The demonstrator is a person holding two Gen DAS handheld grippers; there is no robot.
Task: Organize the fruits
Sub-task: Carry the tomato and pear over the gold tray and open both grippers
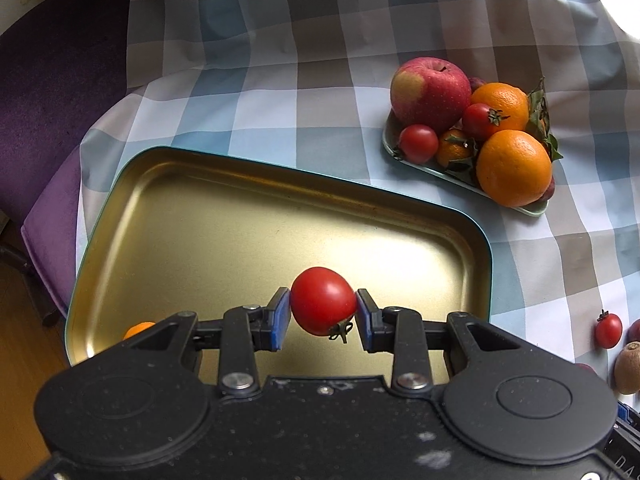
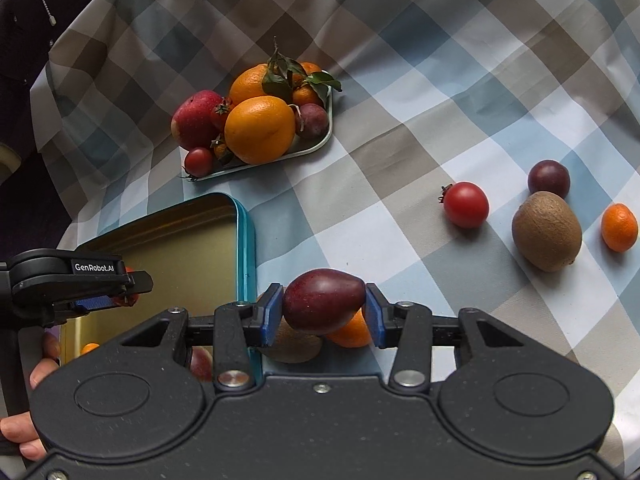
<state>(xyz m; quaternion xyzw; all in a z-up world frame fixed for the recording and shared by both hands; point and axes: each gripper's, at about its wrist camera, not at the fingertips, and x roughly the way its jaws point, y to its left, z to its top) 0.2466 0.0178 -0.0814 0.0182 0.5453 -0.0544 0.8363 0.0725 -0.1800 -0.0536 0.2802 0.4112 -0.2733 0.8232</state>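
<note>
Left wrist view: the left claw grips a tomato between its blue pads, held above the gold tin, which lies on the checked counter. Beyond the tin, a plate is heaped with an apple, oranges and small tomatoes.

Right wrist view: the right claw is clenched on a dark plum, just right of the tin's blue rim. Loose on the counter to the right lie a tomato, a kiwi, a second plum and a kumquat.
</note>
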